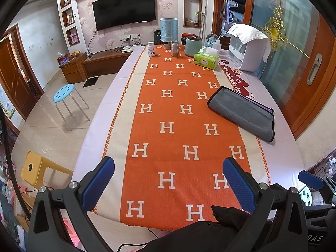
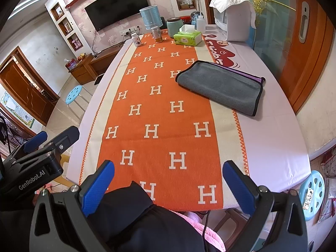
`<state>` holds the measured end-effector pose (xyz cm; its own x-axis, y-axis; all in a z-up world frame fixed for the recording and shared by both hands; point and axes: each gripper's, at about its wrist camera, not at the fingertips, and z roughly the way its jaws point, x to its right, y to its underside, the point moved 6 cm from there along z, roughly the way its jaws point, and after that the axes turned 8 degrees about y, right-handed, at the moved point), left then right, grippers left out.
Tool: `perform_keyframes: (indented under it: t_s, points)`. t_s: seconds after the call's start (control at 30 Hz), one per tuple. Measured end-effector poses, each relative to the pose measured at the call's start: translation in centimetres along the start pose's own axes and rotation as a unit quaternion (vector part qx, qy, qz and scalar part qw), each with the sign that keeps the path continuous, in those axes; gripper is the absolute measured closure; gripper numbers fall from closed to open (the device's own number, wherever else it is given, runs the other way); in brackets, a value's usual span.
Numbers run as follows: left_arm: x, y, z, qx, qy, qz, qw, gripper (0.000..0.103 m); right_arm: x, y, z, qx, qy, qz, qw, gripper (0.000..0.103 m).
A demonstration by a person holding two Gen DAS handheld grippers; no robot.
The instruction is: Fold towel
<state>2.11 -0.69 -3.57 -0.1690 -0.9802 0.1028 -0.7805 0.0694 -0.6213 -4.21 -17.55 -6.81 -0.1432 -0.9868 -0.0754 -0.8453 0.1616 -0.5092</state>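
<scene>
While both tongs (image 1: 168,180) (image 2: 168,180) gape empty, folded towel (image 2: 222,87) lies well ahead, rightward.

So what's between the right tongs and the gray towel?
Only the orange H-patterned runner lies between the open right tongs and the folded gray towel, in the right wrist view.

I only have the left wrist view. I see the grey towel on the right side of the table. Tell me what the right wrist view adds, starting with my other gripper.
Observer: The right gripper is open, hovering over the near end of the orange runner, holding nothing.
Operator: Where is my left gripper from there?
Observer: The left gripper sits off the table's near left corner, above the floor.
Operator: What is on the floor to my right?
Observer: A light blue stool stands beside the table's near right corner.
Operator: And the towel?
Observer: The grey towel lies folded, a purple edge showing along its far side.
</scene>
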Motion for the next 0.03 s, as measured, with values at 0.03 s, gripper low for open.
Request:
perform_keyframes:
  t_s: [0.03]
  points:
    - [-0.04, 0.01, 0.0, 0.0, 0.0, 0.0, 1.0, 0.0, 0.0, 0.0, 0.0, 0.0, 0.0, 0.0, 1.0, 0.0]
